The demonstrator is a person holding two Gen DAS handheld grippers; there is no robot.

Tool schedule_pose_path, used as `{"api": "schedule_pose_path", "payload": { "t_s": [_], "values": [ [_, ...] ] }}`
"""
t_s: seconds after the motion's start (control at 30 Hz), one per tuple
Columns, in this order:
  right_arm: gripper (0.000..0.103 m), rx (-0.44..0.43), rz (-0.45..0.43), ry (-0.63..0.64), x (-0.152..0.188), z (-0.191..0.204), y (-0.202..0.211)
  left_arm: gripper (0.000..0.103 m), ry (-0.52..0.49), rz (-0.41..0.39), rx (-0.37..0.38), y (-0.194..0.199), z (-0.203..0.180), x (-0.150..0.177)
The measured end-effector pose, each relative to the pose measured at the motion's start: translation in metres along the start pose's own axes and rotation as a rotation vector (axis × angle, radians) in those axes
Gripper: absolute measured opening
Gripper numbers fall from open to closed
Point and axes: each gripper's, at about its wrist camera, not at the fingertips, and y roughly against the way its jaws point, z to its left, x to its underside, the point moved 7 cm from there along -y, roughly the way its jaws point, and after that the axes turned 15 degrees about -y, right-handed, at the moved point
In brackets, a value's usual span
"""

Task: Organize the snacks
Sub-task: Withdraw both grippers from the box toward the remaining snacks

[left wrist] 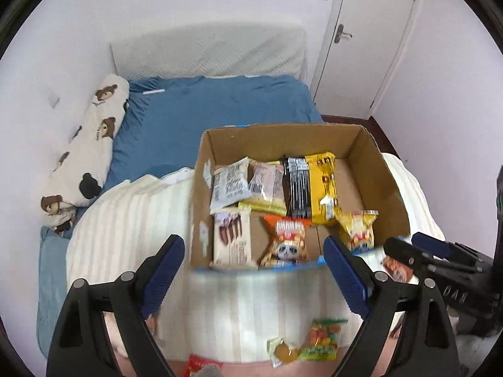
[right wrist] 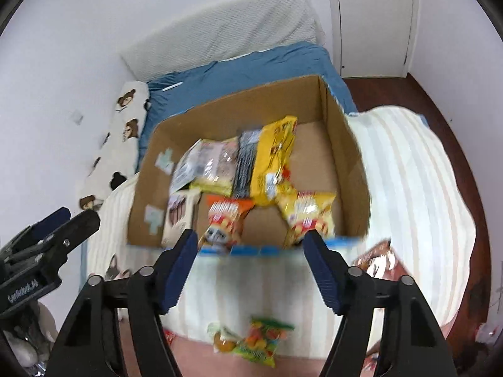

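Hovering side by side above the striped quilt (left wrist: 132, 220), left gripper (left wrist: 254, 270) and right gripper (right wrist: 250, 264), jaws of both spread wide and holding nothing, aimed at the near wall of the cardboard box (left wrist: 386, 185) on the bed

Lying flat inside the box: white packs on the left, a black and yellow bag (left wrist: 311, 185) toward the middle, a panda pack (left wrist: 284, 242) near the front

Waiting outside on the near side: a green gummy bag (right wrist: 262, 342), a brownish pack (right wrist: 377, 259) at right, possibly biscuits, too blurred to tell

Left loose there, probably as next pickups
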Motion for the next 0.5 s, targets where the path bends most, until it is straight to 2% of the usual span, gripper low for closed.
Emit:
{"api": "schedule_pose_path", "payload": {
  "t_s": [0.1,0.2,0.33,0.5],
  "values": [
    [0.069,-0.031,0.015,-0.028,0.029,-0.012,0.011,0.091,-0.009,0.012,-0.032,0.01,-0.005,0.033],
    [0.063,-0.042,0.036,-0.047,0.06,-0.029,0.016,0.091,-0.013,0.064,-0.043,0.007,-0.009,0.072],
    [0.06,-0.044,0.093,-0.098,0.105,-0.058,0.011,0.091,0.02,0.162,-0.064,-0.009,-0.005,0.132],
    [0.06,-0.043,0.174,-0.175,0.147,-0.081,-0.017,0.091,0.101,0.292,-0.06,-0.035,0.006,0.204]
  ]
}}
